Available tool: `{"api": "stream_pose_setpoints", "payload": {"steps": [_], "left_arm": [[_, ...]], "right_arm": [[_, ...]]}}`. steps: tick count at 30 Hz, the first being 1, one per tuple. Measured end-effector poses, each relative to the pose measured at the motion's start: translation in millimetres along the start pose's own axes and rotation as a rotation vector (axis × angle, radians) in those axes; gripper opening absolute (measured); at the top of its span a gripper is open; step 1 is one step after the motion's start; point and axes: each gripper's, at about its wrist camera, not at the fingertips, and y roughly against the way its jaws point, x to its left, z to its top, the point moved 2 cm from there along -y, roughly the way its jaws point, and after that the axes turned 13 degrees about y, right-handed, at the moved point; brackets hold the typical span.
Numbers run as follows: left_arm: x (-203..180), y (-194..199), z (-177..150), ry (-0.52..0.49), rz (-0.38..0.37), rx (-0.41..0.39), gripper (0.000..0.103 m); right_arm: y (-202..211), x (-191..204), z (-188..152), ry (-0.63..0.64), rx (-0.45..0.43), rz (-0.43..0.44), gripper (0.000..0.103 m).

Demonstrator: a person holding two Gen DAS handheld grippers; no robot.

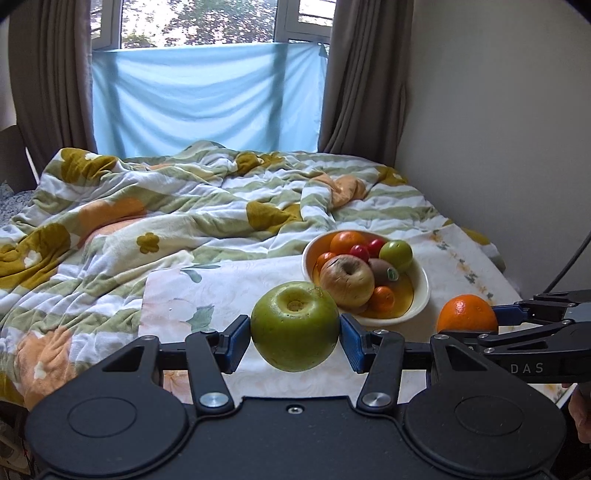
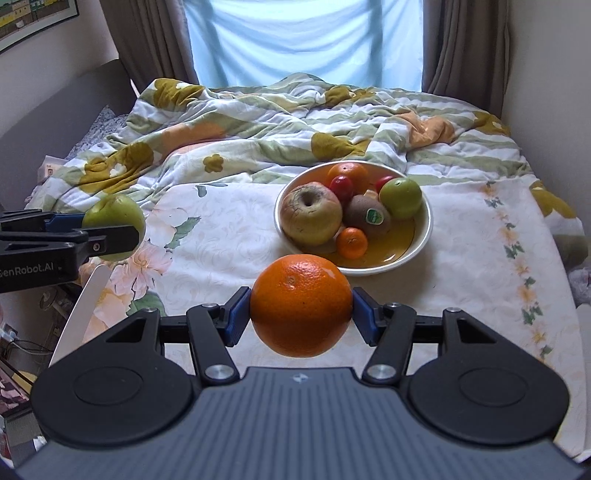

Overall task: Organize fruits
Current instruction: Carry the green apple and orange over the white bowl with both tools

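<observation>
- The left wrist view sits low behind the left gripper (image 1: 294, 328), looking forward over the table (image 1: 229, 284) toward the bed (image 1: 147, 206) and window (image 1: 207, 22).
- The right wrist view sits behind the right gripper (image 2: 301, 310), facing the same way, slightly nearer the bowl (image 2: 421, 236).
- Both share the bowl (image 1: 421, 295), table, bed and curtains (image 1: 362, 74).
- Each view catches the other gripper at its edge.

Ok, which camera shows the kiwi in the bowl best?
The right wrist view: the kiwi lies near the middle of the bowl, its side and sticker plain to see. In the left wrist view the kiwi is half hidden behind the big apple, with only its end and sticker showing.
</observation>
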Motion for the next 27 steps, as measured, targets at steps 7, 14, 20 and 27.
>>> {"api": "stream_pose_setpoints", "payload": {"steps": [7, 14, 20, 27], "left_arm": [[-45.5, -4.9, -3.7, 0.085, 0.086, -0.034, 0.057], [-85.6, -26.4, -8.8, 0.152, 0.152, -0.047, 0.057], [-109.2, -51.6, -13.6, 0.176, 0.186, -0.028, 0.057], [-130.0, -91.9, -14.6, 0.142, 0.179, 0.012, 0.057]], "right_arm": [[0.5, -44.3, 2.8, 0.071, -0.005, 0.078, 0.073], [-7.6, -88.3, 8.2, 0.188, -0.026, 0.164, 0.073], [-22.3, -120.3, 10.9, 0.245, -0.021, 0.207, 0.073], [-44.5, -150.5, 14.3, 0.248, -0.006, 0.225, 0.073]]}}
